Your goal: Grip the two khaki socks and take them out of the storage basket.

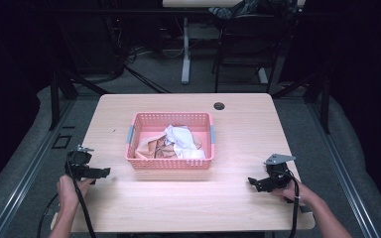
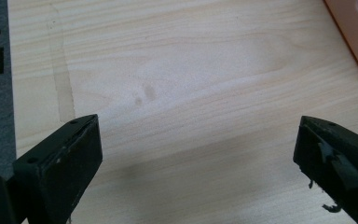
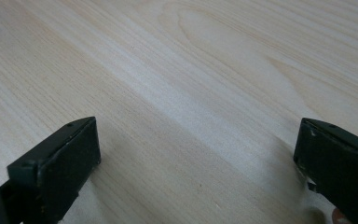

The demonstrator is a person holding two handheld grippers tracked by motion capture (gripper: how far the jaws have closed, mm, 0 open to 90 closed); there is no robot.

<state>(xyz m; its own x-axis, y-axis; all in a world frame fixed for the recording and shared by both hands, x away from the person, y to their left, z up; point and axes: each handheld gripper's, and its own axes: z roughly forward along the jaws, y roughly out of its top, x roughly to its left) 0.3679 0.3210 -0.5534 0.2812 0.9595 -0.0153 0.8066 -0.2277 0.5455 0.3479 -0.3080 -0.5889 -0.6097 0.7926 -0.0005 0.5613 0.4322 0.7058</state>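
A pink plastic basket (image 1: 170, 163) stands at the middle of the wooden table (image 1: 238, 134), with crumpled white and tan cloths (image 1: 178, 141) inside. My left gripper (image 1: 101, 172) is held low at the table's left front, left of the basket, jaws wide apart with nothing between them. In the left gripper view its jaws (image 2: 198, 154) frame bare wood, and a corner of the basket (image 2: 356, 37) shows at the upper right. My right gripper (image 1: 252, 180) is at the right front, also open over bare wood (image 3: 196, 154).
A dark round cable hole (image 1: 219, 105) sits near the table's far edge. Beyond the table are a desk leg (image 1: 185, 49) and a chair on the grey floor. Black frame posts stand at both sides. Cables trail from both grippers toward the front edge.
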